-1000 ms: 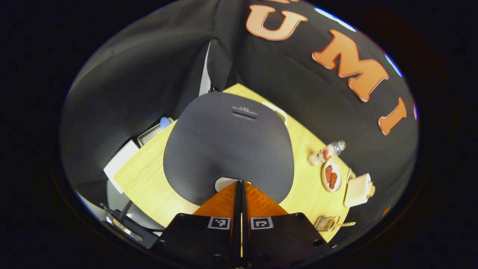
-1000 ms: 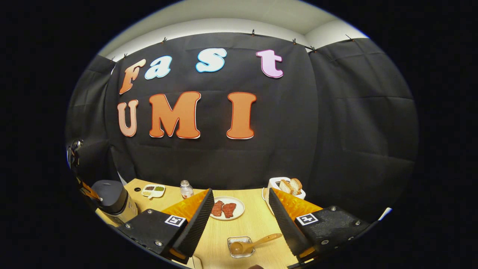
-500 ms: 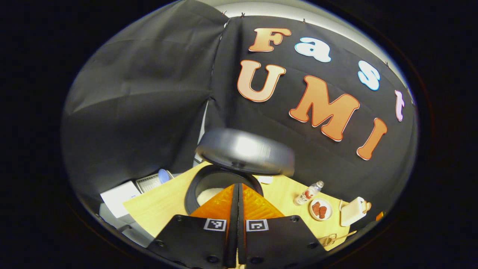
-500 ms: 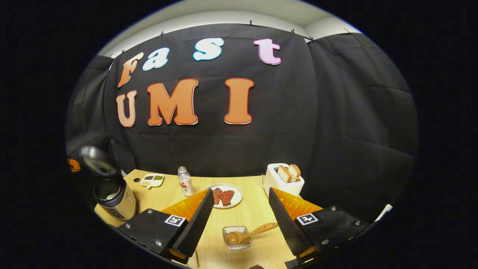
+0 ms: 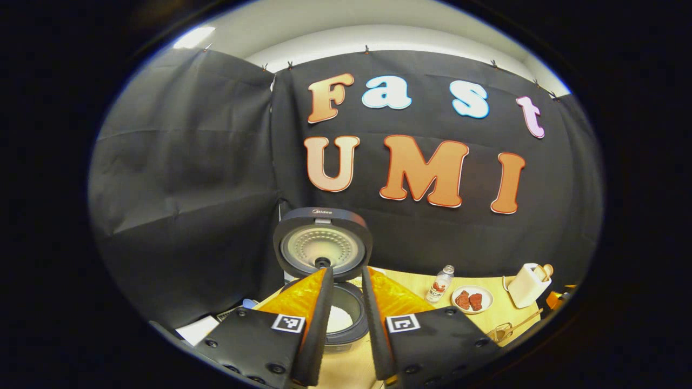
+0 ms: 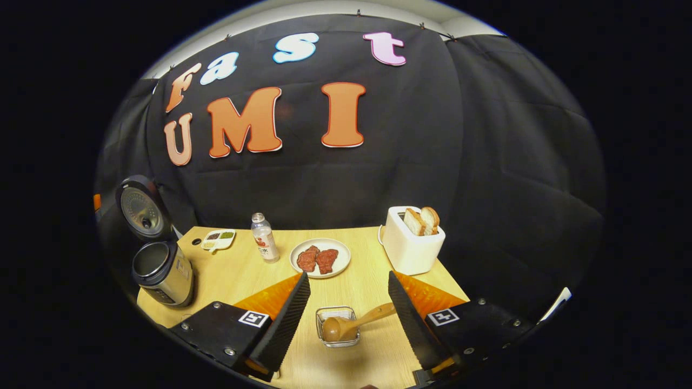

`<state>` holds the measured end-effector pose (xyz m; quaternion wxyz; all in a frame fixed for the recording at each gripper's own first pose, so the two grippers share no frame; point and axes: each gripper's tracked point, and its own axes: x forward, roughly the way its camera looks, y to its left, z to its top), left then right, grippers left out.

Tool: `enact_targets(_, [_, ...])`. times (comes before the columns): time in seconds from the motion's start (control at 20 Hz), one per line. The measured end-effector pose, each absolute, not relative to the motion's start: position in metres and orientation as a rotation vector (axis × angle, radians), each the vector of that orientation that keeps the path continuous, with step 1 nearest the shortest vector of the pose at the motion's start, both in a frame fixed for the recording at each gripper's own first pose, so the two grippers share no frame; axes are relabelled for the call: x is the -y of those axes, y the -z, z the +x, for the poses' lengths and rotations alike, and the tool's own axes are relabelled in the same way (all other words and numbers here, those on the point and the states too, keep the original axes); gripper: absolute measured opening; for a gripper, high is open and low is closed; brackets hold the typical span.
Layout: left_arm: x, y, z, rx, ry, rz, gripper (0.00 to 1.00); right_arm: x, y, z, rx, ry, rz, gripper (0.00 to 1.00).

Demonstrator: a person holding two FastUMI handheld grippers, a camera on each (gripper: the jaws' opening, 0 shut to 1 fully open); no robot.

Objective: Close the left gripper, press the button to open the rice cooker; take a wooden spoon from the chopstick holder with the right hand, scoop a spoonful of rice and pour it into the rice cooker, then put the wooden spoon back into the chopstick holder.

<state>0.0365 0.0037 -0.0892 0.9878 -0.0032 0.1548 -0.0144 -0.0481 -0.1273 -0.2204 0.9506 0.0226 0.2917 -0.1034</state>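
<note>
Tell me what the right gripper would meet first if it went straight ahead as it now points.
Probably the wooden spoon lying in its holder, which sits between the open right gripper fingers just ahead; depth is hard to judge.

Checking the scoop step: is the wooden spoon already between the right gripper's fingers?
No, the wooden spoon lies in its chopstick holder on the table, ahead of the open right gripper.

**Cooker lid up, left fingers parted**

The dark round rice cooker [image 5: 335, 319], shut a second ago, now stands open, its grey dimpled lid [image 5: 323, 246] upright. The left gripper [image 5: 344, 324], then pressed closed above the lid, has drawn back and parted its fingers. The right gripper [image 6: 346, 319] has tipped downward toward the light wooden table [image 6: 238, 275].
</note>
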Motion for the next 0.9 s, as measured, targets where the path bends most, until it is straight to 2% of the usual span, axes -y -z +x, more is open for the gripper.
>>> enact_targets(0.25, [0.027,0.087,0.022,-0.282,0.056,0.089,0.71,0.157,0.253,-0.05,-0.654,0.254,0.07,0.91])
enact_targets(0.5, [0.046,0.076,0.007,-0.219,0.011,0.168,1.0,0.17,0.292,-0.049,-0.733,0.255,0.131,0.91])
enact_targets(0.8, [0.053,0.08,-0.011,-0.244,0.005,0.204,1.0,0.169,0.339,-0.049,-0.824,0.241,0.27,0.89])
enact_targets(0.9, [0.053,0.081,-0.015,-0.247,0.0,0.2,1.0,0.156,0.348,-0.051,-0.842,0.207,0.333,0.85])
